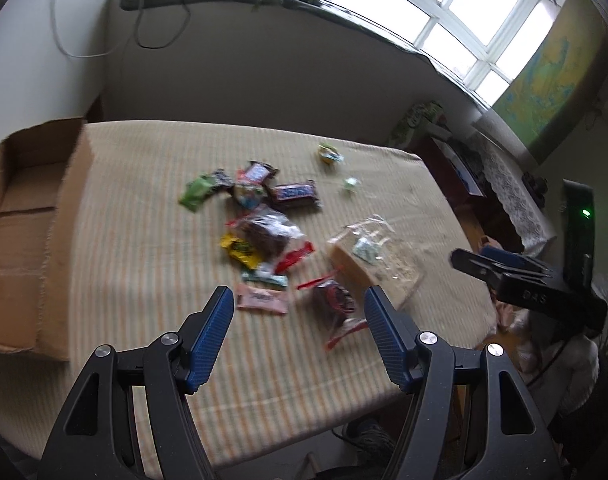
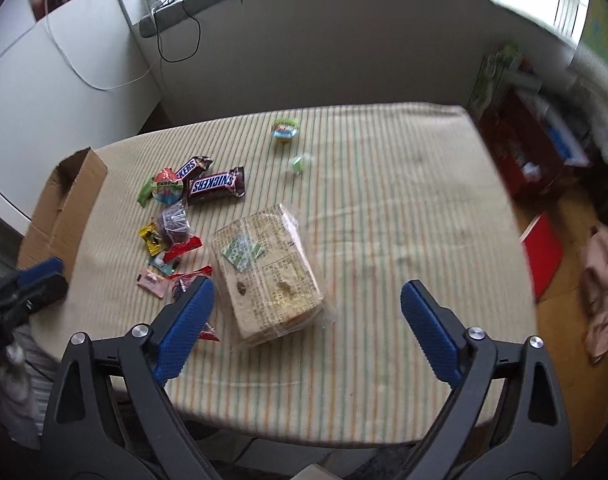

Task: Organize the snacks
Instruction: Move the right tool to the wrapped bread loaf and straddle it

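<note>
Snacks (image 2: 208,188) lie scattered mid-surface (image 2: 383,208), the cardboard box (image 1: 28,248) waiting at its left end. Both left tongs (image 1: 300,312) and right tongs (image 2: 305,304) hang wide and empty; better to pinch single wrappers, square and low, saving the bulky wafer pack (image 2: 268,272) for a grip across its narrow side.

On my table (image 2: 383,208) the cardboard box (image 2: 60,216) sits along the left edge. The snack pile (image 2: 176,216) lies right of it, toward the middle, with the two chocolate bars (image 2: 214,186) at its far end. The packet of crackers (image 2: 266,270) lies right of the pile, nearer the front edge. A small cup (image 2: 286,130) stands toward the far edge, a wrapped sweet (image 2: 300,163) just in front of it.
</note>
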Tool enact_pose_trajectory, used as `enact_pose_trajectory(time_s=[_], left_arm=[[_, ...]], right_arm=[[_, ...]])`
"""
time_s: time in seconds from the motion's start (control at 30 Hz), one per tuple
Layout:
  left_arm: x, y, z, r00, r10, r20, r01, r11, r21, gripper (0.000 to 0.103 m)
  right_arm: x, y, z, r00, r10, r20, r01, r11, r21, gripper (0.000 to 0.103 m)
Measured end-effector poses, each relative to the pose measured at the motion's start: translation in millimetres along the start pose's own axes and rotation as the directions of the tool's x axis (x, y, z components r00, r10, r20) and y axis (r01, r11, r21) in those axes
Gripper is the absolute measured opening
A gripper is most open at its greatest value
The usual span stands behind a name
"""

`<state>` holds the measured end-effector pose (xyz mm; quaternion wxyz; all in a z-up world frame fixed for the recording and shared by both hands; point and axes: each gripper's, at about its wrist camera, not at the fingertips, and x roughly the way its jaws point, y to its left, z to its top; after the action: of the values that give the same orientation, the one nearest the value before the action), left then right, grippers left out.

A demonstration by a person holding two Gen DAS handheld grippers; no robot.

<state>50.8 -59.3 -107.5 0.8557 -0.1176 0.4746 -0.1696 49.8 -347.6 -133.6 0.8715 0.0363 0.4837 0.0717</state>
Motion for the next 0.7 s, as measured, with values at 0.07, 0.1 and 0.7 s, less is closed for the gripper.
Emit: enact_pose_trajectory(time_s=[0.07, 0.1, 0.7], left_arm=[[7, -10, 2, 1.000, -0.021, -0.010, 0.022, 0.999, 0.024, 0.067], [10, -15, 2, 0.999, -0.038, -0.018, 0.039, 0.999, 0.034, 0.067], [92, -63, -3, 0.958, -0.218, -0.188, 0.219, 0.976, -0.017, 0.052]], right_arm=[[7, -8, 2, 0.999, 0.035, -0.020, -0.035, 0.999, 0.024, 0.095], [11, -13, 4, 0.998, 0.053, -0.029, -0.052, 0.998, 0.034, 0.094], [71, -45, 21, 0.928, 0.335, -0.164, -0.313, 0.939, 0.143, 0.063]])
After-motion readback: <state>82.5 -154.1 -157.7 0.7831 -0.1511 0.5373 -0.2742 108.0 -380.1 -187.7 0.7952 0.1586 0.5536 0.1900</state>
